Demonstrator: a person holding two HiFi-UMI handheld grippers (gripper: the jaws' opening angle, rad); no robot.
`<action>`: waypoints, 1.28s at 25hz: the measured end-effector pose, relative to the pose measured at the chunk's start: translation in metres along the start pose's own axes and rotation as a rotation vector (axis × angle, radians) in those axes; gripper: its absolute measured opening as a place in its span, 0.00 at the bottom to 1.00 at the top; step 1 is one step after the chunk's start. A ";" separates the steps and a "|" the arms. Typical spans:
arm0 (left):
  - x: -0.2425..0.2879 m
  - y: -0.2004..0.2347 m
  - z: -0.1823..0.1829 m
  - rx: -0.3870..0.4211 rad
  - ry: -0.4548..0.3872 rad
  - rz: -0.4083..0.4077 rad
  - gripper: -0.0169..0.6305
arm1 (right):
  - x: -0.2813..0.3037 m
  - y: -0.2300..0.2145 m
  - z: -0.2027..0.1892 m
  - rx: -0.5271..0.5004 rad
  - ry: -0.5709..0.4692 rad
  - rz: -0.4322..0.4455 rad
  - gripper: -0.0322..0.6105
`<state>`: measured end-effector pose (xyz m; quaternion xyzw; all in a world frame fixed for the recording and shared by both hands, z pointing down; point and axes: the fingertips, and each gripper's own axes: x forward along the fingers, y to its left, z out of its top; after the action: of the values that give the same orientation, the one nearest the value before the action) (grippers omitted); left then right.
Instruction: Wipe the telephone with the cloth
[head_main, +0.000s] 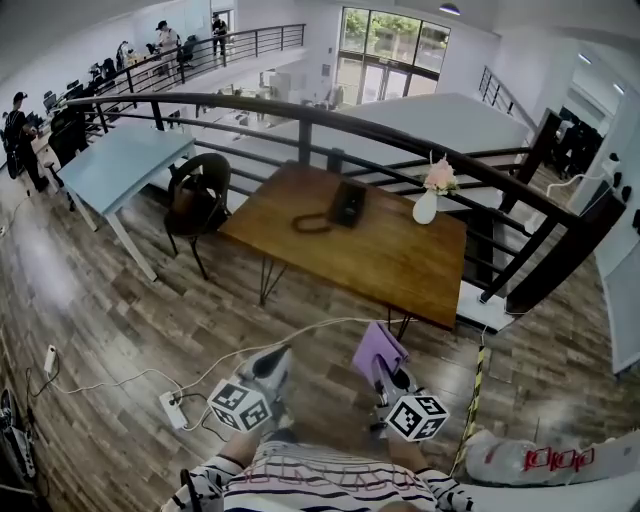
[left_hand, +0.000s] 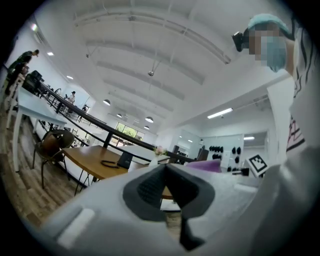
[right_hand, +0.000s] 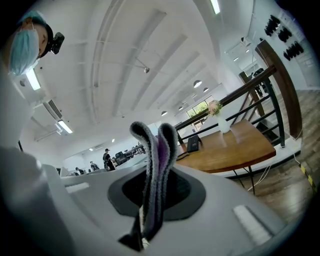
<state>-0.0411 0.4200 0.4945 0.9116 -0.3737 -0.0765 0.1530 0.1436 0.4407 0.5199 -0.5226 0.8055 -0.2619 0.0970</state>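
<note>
A black telephone (head_main: 347, 203) with a coiled cord (head_main: 312, 223) lies on the far part of a brown wooden table (head_main: 380, 260). It also shows small in the left gripper view as the telephone (left_hand: 124, 160) and in the right gripper view as the telephone (right_hand: 193, 143). My right gripper (head_main: 382, 372) is held low, near my body, shut on a folded purple cloth (head_main: 377, 352); the cloth (right_hand: 156, 165) sticks up between its jaws. My left gripper (head_main: 268, 370) is beside it, shut with nothing in it, seen as the left gripper (left_hand: 163, 186). Both are well short of the table.
A white vase with pink flowers (head_main: 432, 190) stands at the table's far right. A dark railing (head_main: 300, 130) runs behind the table. A brown chair (head_main: 198, 198) and a light blue table (head_main: 125, 165) are at the left. A power strip and cables (head_main: 175, 408) lie on the wooden floor.
</note>
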 end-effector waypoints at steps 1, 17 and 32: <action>0.007 0.010 0.006 0.001 0.004 -0.008 0.03 | 0.011 0.000 0.004 0.000 -0.003 -0.007 0.11; 0.085 0.173 0.079 0.019 0.020 -0.084 0.03 | 0.188 0.006 0.039 0.011 -0.045 -0.061 0.11; 0.187 0.215 0.089 -0.015 -0.017 0.007 0.03 | 0.274 -0.070 0.094 0.007 0.017 0.004 0.11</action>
<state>-0.0724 0.1237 0.4785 0.9084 -0.3777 -0.0866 0.1569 0.1205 0.1441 0.5098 -0.5183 0.8065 -0.2689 0.0924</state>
